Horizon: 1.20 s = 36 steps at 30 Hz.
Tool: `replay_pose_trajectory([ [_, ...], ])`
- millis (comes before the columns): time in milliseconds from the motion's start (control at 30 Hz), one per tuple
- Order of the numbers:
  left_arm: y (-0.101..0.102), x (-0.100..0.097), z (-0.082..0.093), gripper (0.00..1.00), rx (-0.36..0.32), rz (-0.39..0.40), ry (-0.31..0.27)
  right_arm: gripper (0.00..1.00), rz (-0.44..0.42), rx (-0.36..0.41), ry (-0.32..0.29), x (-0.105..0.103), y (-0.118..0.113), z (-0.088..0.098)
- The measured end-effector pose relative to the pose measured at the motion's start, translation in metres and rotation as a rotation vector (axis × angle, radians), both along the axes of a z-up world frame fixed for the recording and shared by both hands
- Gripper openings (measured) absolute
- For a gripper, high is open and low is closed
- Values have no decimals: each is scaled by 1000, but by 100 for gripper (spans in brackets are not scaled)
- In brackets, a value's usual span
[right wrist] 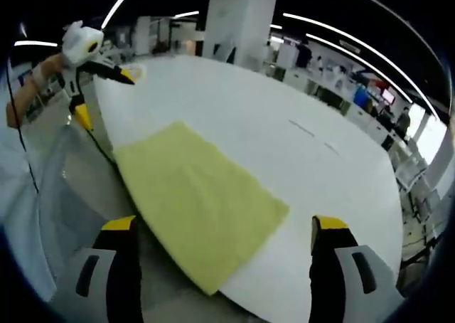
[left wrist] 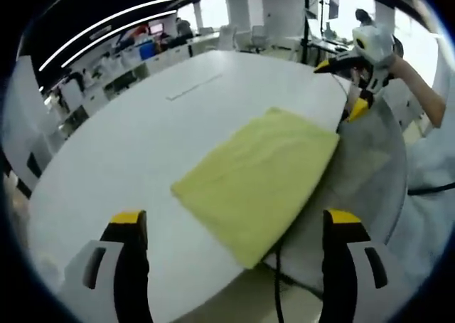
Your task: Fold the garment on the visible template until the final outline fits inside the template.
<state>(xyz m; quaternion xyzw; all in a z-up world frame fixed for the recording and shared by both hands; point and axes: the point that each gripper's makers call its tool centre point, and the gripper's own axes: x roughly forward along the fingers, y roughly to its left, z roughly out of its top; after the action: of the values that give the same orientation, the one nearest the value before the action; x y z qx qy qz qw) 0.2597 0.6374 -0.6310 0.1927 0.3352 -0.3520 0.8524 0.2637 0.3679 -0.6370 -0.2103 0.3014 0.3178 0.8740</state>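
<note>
A yellow garment lies folded into a flat rectangle on the white table, along its near edge, with one corner hanging slightly over. My left gripper is open above the garment's near end, holding nothing. My right gripper, held in a person's hand, stands open beyond the garment's far corner, off the table's edge. In the right gripper view the garment lies between the open jaws of my right gripper, and my left gripper hovers open past the far corner. I cannot make out a template outline.
Faint short marks cross the table's middle. The person's sleeve and white clothes stand off the table's edge. A dark cable hangs below the rim. Desks, chairs and a white pillar stand beyond the table.
</note>
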Motion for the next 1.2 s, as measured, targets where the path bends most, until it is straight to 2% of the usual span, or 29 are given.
replay_pose_trajectory([
  [200,0,-7,0,100,-1,-4,17,100,-11,-2,-7,-4,-1,3],
  [1200,-1,-16,2,100,-4,9,13,100,2,0,10,-14,1,2],
])
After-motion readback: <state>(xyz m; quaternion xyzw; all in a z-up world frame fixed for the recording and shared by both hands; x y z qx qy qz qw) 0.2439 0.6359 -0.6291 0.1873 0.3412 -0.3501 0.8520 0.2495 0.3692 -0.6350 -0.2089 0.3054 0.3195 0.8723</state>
